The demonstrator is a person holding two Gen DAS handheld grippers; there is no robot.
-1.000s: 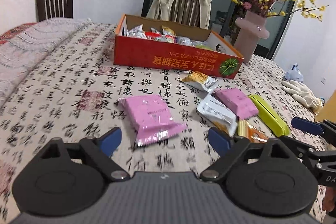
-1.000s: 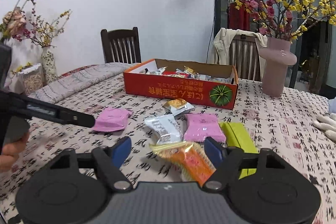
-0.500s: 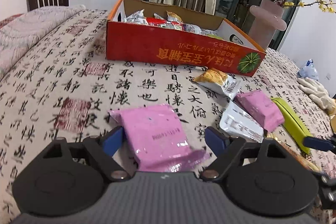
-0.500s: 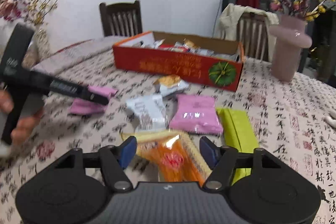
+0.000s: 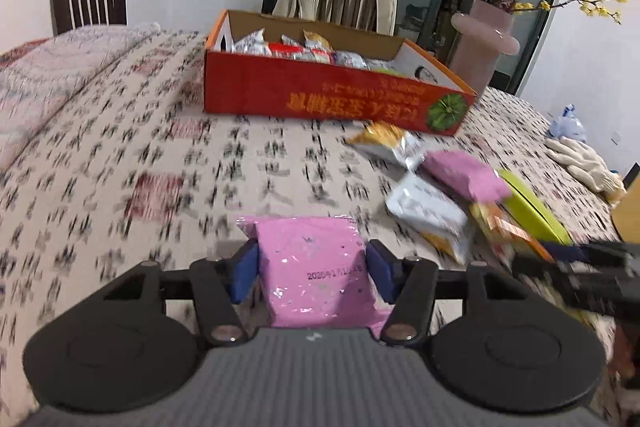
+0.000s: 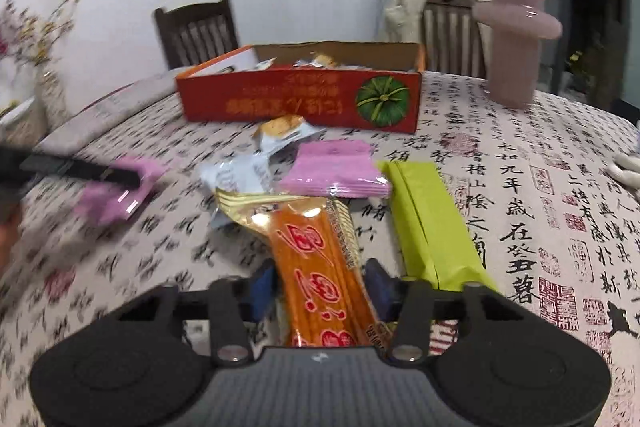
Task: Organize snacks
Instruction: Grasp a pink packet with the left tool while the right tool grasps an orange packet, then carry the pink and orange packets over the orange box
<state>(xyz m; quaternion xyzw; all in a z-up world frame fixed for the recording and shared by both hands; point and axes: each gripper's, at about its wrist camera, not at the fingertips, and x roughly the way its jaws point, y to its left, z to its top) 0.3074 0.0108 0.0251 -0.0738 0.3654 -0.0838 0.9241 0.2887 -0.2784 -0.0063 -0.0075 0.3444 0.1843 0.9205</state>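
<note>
Nearest in the left wrist view, the left gripper [image 5: 311, 267] has a pink snack packet [image 5: 316, 267] between its blue pads; its jaws have just been closing and now press on both side edges of the packet. The packet's long axis runs along the fingers, away from the camera, its crimped far end pointing toward the box.

In the right wrist view, the right gripper [image 6: 320, 287] holds an orange snack packet [image 6: 320, 267] the same way. Its jaws have also just been closing, and the pads sit against the packet's two long edges. This packet is long and narrow, running away from the camera, with its gold crimped end tilted a little to the left.

Just beyond lie loose snacks on the cloth-covered counter [image 6: 540, 187]: a green packet [image 6: 428, 223] lengthwise beside the orange one, a second pink packet [image 6: 336, 171] lying crosswise, a silver packet [image 6: 236, 179] and a small packet with yellow print [image 6: 284, 131] near the box.

Farther back stands a red cardboard box [image 6: 300, 99], open-topped and holding more snacks, its long side facing the cameras. Beyond it to the right is a pink vase [image 6: 516, 47] of flowers, and chairs [image 6: 196, 31] stand behind the counter.
</note>
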